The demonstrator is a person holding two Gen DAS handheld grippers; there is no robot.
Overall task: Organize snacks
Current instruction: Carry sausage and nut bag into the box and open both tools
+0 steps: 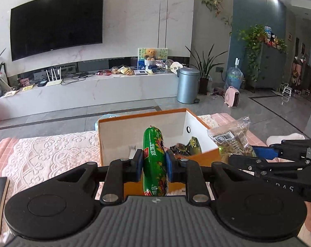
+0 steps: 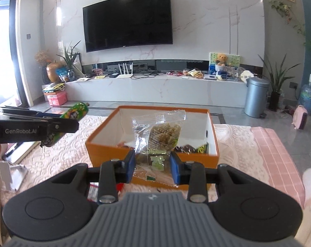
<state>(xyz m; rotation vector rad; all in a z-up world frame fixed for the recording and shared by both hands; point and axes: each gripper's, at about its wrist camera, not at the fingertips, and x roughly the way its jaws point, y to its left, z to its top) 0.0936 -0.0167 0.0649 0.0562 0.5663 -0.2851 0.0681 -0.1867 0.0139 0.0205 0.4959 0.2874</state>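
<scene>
Behind everything runs a white marble wall with a large black television [image 2: 128, 19] above a long pale media bench, and nearer the cameras a pink, lace-covered table [image 1: 52, 154] carries the work. On that cloth sits an open orange cardboard box with a white inside [image 2: 106, 142], the landmark for all else; a few dark and yellow-green wrapped snacks [image 2: 193, 148] already lie on its floor at the right.

Both tools appear to be in the carrying step. Right gripper [image 2: 152, 165], hovering at the box's near wall, has its blue pads pressed on a clear crinkly bag of pale puffed snacks [image 2: 159, 133], which stands up over the opening. Left gripper [image 1: 154, 164], also at the box's near wall, clamps a green plastic-skinned sausage stick [image 1: 154, 154] upright between its pads, its tip leaning over the interior.

Next, I judge, each load must go forward past the near wall, then lower before the pads part; the bag, being limp, may catch on the rim.
</scene>
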